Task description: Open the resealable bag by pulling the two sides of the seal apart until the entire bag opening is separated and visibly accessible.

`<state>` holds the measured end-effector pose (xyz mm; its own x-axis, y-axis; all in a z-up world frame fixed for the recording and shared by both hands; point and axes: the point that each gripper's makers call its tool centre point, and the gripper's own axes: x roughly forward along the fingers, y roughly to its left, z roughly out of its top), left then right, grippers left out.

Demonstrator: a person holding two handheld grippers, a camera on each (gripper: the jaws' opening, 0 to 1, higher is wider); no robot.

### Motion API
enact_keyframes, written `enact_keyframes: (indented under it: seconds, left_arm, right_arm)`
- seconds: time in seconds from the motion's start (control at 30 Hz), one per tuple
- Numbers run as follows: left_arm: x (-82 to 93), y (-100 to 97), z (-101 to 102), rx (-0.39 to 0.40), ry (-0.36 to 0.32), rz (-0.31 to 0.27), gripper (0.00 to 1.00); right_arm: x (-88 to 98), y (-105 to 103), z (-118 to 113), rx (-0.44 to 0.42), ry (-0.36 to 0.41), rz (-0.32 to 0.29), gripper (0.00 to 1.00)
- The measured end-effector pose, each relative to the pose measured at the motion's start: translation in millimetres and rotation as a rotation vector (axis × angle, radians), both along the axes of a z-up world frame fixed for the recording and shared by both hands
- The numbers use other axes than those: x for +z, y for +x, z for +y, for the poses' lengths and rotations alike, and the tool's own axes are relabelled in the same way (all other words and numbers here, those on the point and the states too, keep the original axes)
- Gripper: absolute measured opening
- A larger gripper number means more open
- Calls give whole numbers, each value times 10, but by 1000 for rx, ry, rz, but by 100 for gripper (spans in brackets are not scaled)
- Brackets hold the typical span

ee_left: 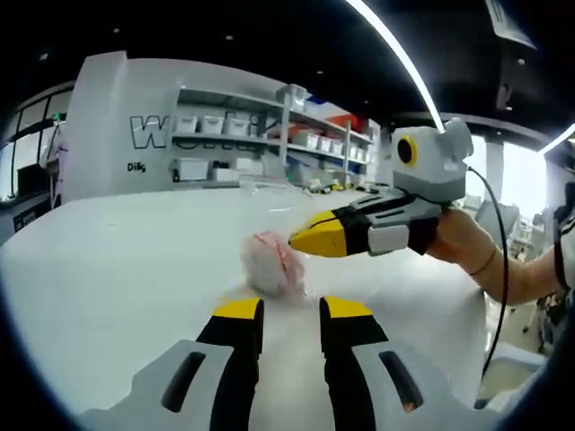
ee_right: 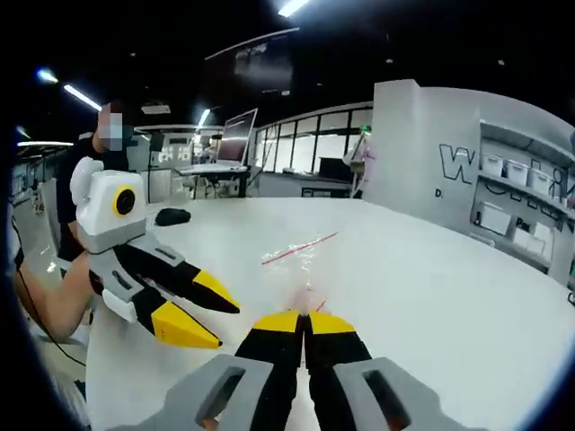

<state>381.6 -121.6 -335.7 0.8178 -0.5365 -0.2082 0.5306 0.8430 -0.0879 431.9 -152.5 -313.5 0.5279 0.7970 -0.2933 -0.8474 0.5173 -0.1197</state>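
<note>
A clear resealable bag (ee_left: 268, 262) with pink and red contents sits over the white table (ee_left: 117, 260), just ahead of my left gripper (ee_left: 292, 311). That gripper is open, its yellow-tipped jaws apart with clear plastic showing between them. My right gripper (ee_left: 304, 241) comes in from the right, shut, with its tip at the bag's upper edge. In the right gripper view my right gripper (ee_right: 304, 321) is shut on the bag's plastic, and the bag's red seal strip (ee_right: 300, 248) stretches away ahead. The left gripper (ee_right: 218, 321) stands open at the left.
The white table (ee_right: 431, 296) is wide and rounded. A small black object (ee_right: 171, 215) lies near its far edge. Shelves with white bins (ee_left: 269, 135) stand behind. A person's hand and arm (ee_left: 490, 260) hold the right gripper, trailing a black cable (ee_left: 497, 296).
</note>
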Motion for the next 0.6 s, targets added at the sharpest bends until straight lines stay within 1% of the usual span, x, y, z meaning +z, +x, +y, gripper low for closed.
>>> enact_keyframes:
  seconds: [0.13, 0.23, 0.33, 0.43, 0.5, 0.6]
  left_arm:
    - [5, 12, 31, 9, 3, -2, 26]
    - [7, 20, 50, 14, 2, -1, 26]
    - [10, 21, 54, 14, 3, -2, 26]
    - [10, 26, 58, 14, 3, -1, 26]
    - [7, 30, 63, 15, 4, 0, 26]
    - [4, 40, 69, 17, 5, 2, 26]
  right_arm:
    - [58, 100, -10, -9, 7, -6, 0]
    - [77, 193, -9, -14, -10, -20, 0]
    - [67, 273, -6, -18, -46, -49, 0]
    - [93, 367, -14, -27, -50, -75, 0]
    - [105, 461, -18, -35, -58, -110, 0]
    - [49, 578, -13, -48, -89, -124, 0]
